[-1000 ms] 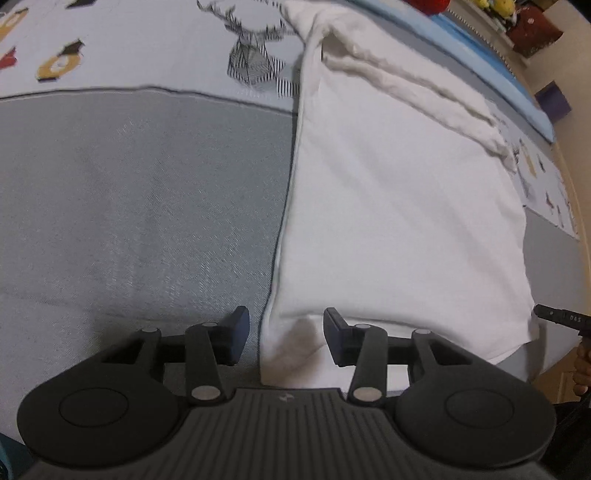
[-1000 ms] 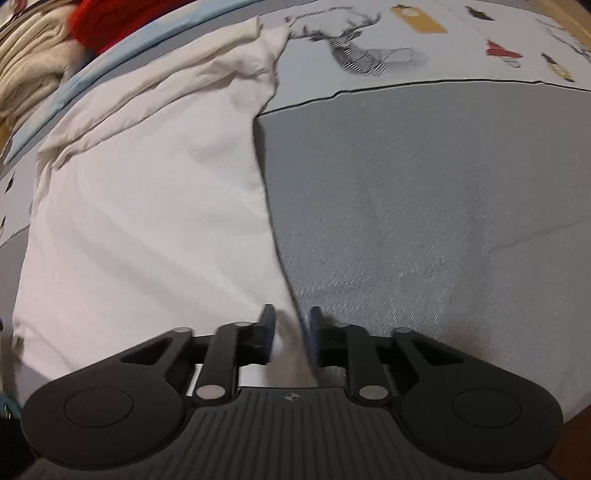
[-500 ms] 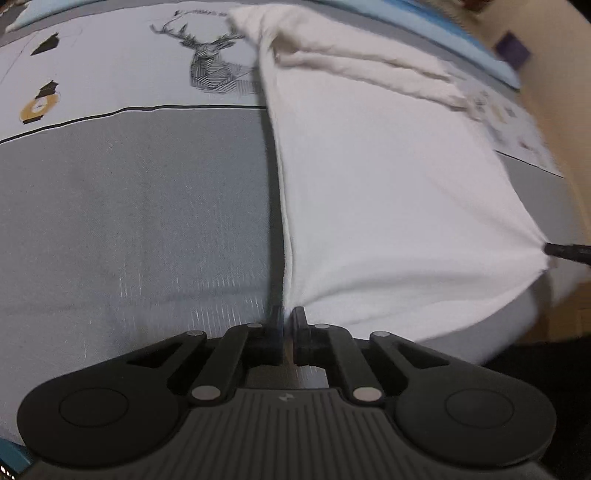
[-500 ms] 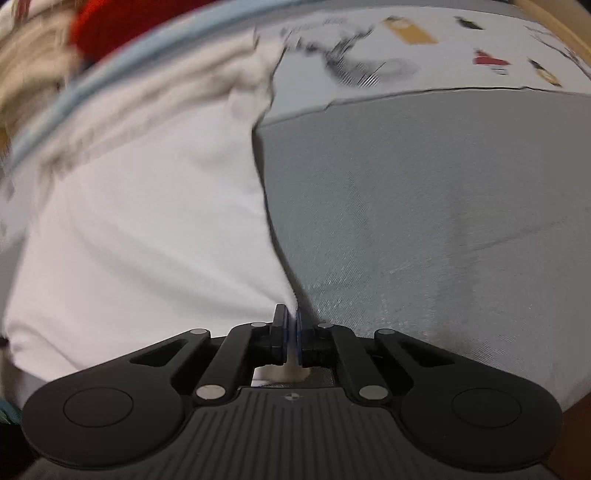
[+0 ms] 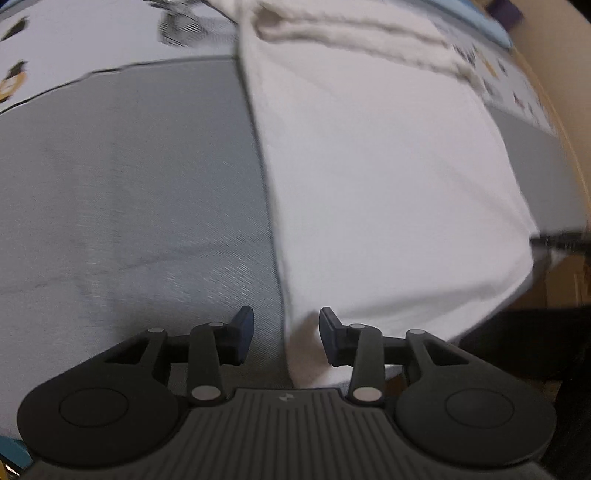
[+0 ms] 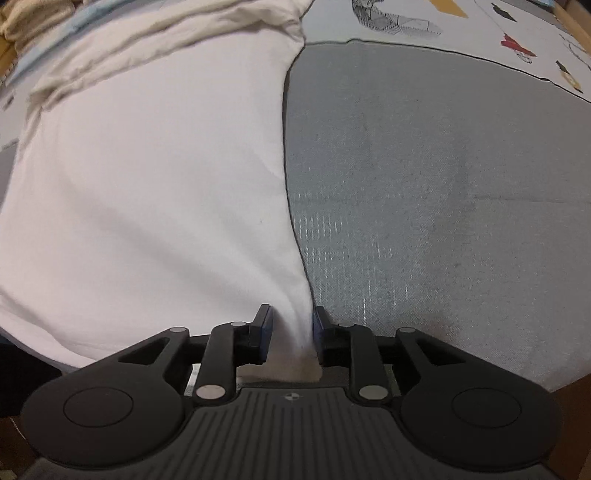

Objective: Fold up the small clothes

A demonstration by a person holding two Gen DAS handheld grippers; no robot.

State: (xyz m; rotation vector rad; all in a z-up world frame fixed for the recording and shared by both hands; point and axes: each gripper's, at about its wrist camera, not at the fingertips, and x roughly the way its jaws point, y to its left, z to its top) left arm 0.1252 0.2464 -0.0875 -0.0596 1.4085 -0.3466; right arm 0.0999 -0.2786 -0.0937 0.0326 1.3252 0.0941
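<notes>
The left wrist view is smeared by motion: the deer print point(image 5: 184, 22) at the far edge of the bedspread point(image 5: 129, 184) is a blur, and so are the small figures point(image 5: 495, 70) at far right. A dark tip point(image 5: 557, 242) at the white garment's point(image 5: 369, 166) right corner is cut off by the frame. In the right wrist view the garment's near corner point(image 6: 295, 354) runs behind the right gripper point(image 6: 291, 325), and the beige pile point(image 6: 22, 18) at far left is cropped.
</notes>
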